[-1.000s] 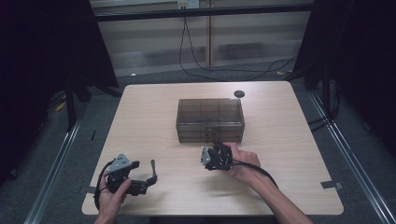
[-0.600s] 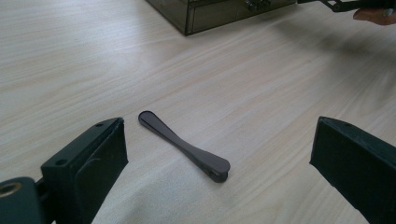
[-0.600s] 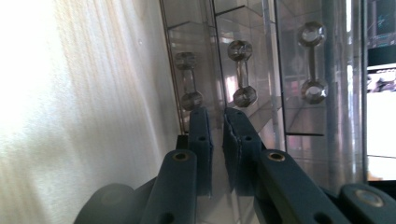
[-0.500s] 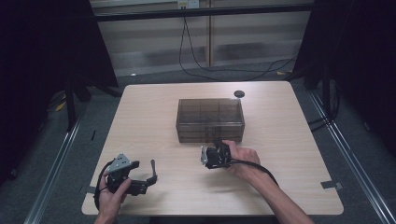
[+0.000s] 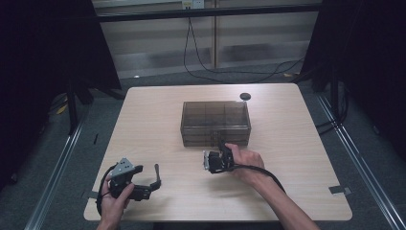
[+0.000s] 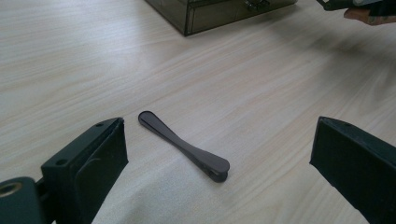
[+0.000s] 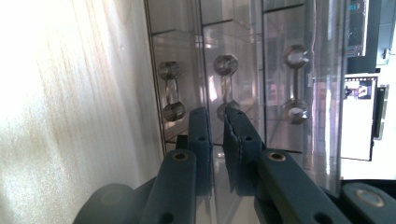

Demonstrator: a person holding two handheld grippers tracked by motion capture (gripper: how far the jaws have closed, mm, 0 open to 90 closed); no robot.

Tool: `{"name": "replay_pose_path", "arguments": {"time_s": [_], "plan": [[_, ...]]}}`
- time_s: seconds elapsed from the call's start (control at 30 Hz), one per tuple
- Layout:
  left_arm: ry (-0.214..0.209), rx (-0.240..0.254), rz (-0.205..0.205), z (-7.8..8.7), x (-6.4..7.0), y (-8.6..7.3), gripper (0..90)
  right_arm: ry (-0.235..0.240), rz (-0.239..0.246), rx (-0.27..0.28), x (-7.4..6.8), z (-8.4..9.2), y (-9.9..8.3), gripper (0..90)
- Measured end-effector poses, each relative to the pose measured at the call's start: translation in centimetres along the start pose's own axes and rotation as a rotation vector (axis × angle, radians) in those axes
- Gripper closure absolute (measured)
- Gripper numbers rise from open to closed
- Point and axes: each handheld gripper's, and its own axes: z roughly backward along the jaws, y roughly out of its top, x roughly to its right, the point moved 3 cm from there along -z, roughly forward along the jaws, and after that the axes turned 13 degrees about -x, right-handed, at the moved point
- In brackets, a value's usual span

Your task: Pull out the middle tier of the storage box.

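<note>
Hand-held gripper [image 5: 221,154] nearer drawer box [image 5: 215,116]

Lab recording bay; black curtains [image 5: 52,52], lone table [image 5: 143,120], trailing cables [image 5: 206,57]

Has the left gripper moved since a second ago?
No. The left gripper sits at the same spot near the table's front-left corner, jaws open, level with the box as before.

Left gripper [image 5: 155,175] low, jaws wide apart – right gripper [image 5: 221,152] rolled sideways, jaws nearly together – narrow gap
</note>
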Motion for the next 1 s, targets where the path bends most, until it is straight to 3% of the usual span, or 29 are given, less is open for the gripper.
{"name": "replay_pose_path", "arguments": {"time_s": [0.3, 0.83, 1.0], "plan": [[0.002, 0.001, 0.0, 0.02, -0.07, -0.01, 3.8, -0.029, 0.024, 0.002, -0.28, 0.0, 0.32, 79.8], [-0.001, -0.004, 0.001, -0.06, -0.02, 0.0, 3.8, -0.052, 0.008, 0.004, 0.02, -0.3, 0.44, 78.4], [-0.001, -0.004, 0.001, -0.05, -0.03, -0.01, 3.8, -0.091, 0.027, -0.007, -0.26, -0.69, 0.6, 77.6]]}}
